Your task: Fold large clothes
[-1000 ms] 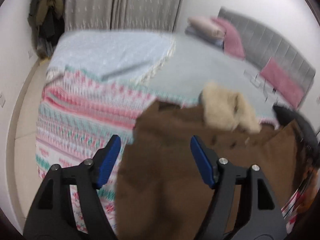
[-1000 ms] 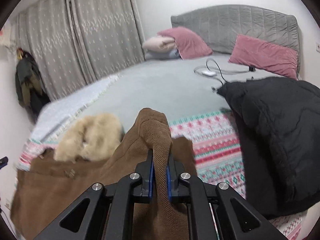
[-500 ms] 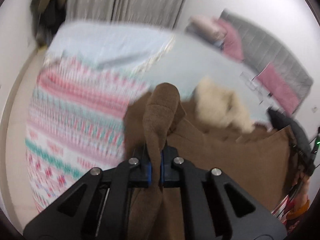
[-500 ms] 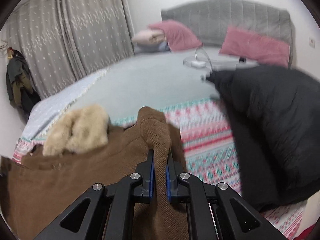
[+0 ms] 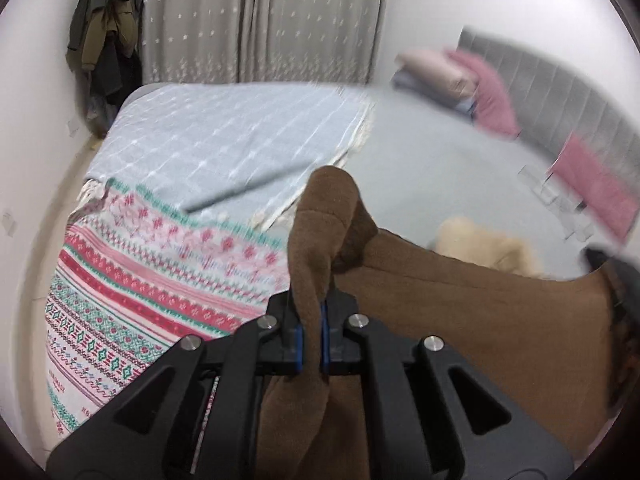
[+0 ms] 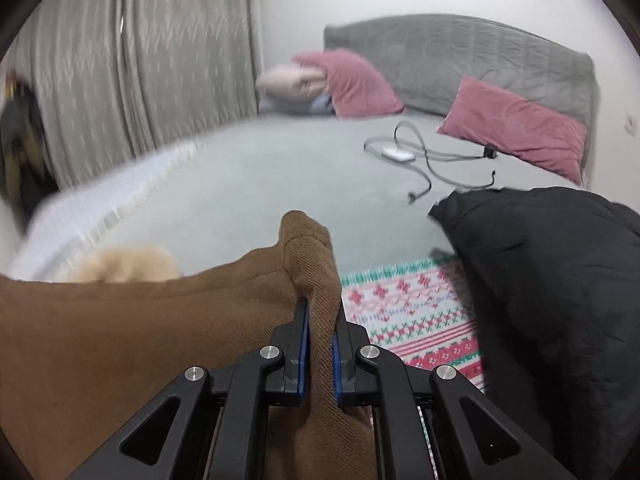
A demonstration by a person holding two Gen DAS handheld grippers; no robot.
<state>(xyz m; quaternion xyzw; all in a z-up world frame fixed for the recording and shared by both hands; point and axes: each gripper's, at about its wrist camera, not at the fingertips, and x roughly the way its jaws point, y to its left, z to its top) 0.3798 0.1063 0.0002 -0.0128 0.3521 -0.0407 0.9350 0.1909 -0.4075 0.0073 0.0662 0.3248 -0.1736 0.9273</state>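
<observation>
Brown corduroy bunches between both claws: the left claw [image 5: 311, 334] and right claw [image 6: 319, 350] each pinch the brown coat [image 6: 120, 328] by an edge, lifted taut over the patterned blanket [image 5: 140, 280]. Beyond it lies the black jacket [image 6: 552, 280]. Likely next: carry the held edge across for a fold.

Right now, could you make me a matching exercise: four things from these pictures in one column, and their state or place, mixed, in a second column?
1. brown wool coat
2. black puffy jacket
3. white charger with grey cable
4. pink rectangular pillow

a. leans on the grey headboard
b. lies on the grey sheet
c. pinched in both tongs, left and right
d. heaped beside the patterned blanket

Pairs: 1-c, 2-d, 3-b, 4-a
</observation>
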